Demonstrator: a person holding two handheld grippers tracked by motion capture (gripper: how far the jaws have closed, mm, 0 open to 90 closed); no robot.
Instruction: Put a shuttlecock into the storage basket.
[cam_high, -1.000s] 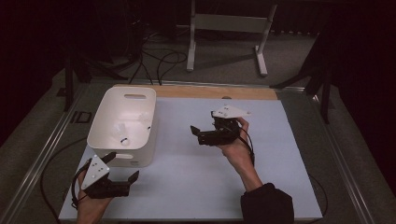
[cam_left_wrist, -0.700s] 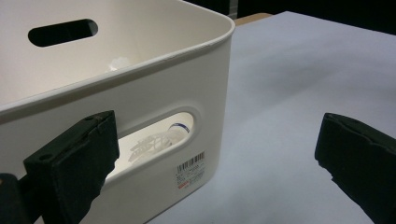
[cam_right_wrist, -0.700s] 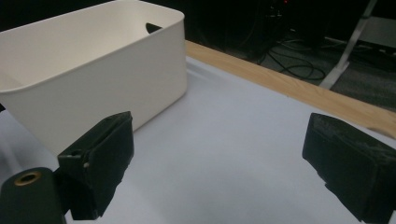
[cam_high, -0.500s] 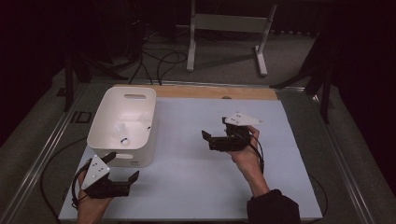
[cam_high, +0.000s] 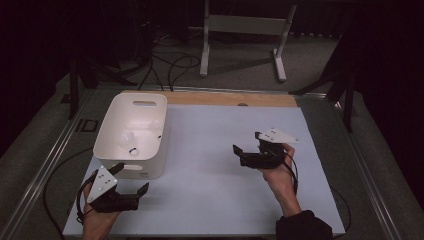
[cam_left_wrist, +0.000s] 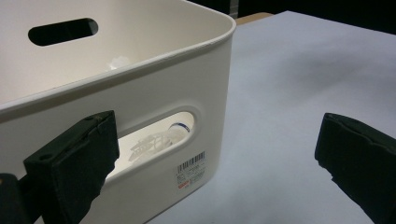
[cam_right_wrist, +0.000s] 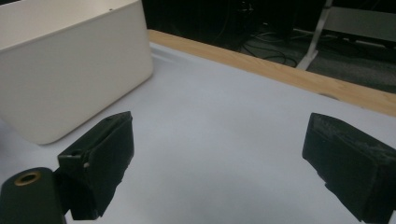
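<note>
Both grippers, left gripper and right gripper, hold their jaws spread and empty, the white bin (shuttlecocks inside) just ahead of the left jaws; seemingly between placements, next needing another item.

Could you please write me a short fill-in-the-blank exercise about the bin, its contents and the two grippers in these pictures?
1. The shuttlecocks lie inside the white ____.
2. Both the left gripper and the right gripper have their jaws ____.
3. The white bin stands nearer to the ____ gripper.
4. In the left gripper view, a shuttlecock shows through the bin's handle ____.

Missing words: bin; open; left; slot
</note>
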